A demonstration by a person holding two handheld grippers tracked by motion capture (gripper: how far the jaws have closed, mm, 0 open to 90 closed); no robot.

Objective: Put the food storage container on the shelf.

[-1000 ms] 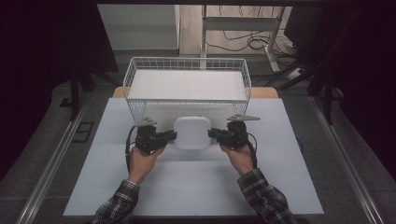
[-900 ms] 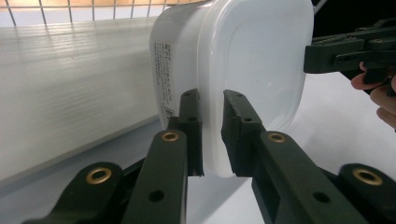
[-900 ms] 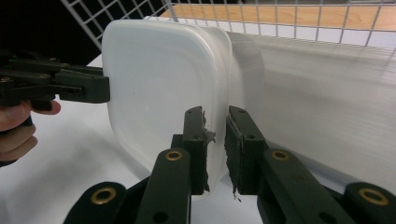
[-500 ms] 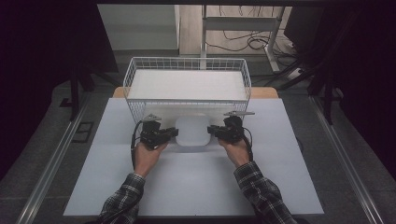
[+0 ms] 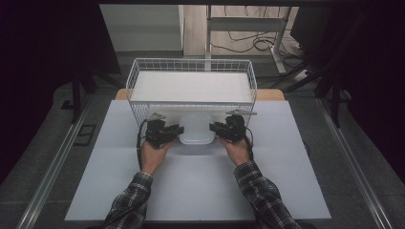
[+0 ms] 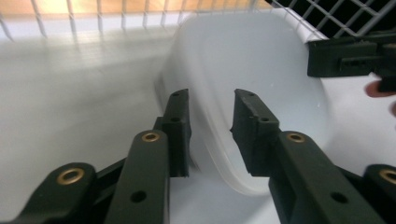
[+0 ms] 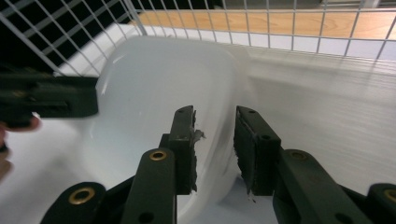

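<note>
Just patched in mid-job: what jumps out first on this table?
A white tub sits on the white table right against the front of a wire basket, with the left gripper and right gripper at its two sides. Both grippers' jaws have just been opening; each pair straddles the tub's rim with a gap showing, so the tub looks released. Plaid-sleeved arms come in from below.

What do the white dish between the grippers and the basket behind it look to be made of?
The white dish looks like glazed ceramic or glossy plastic: smooth, rounded rim, soft highlights in both gripper views; the look doesn't settle which. The basket is thin wire welded in a grid, apparently white-coated metal. The jaws of the left gripper and right gripper, which have just been opening, straddle the dish's rim without pressing.
</note>
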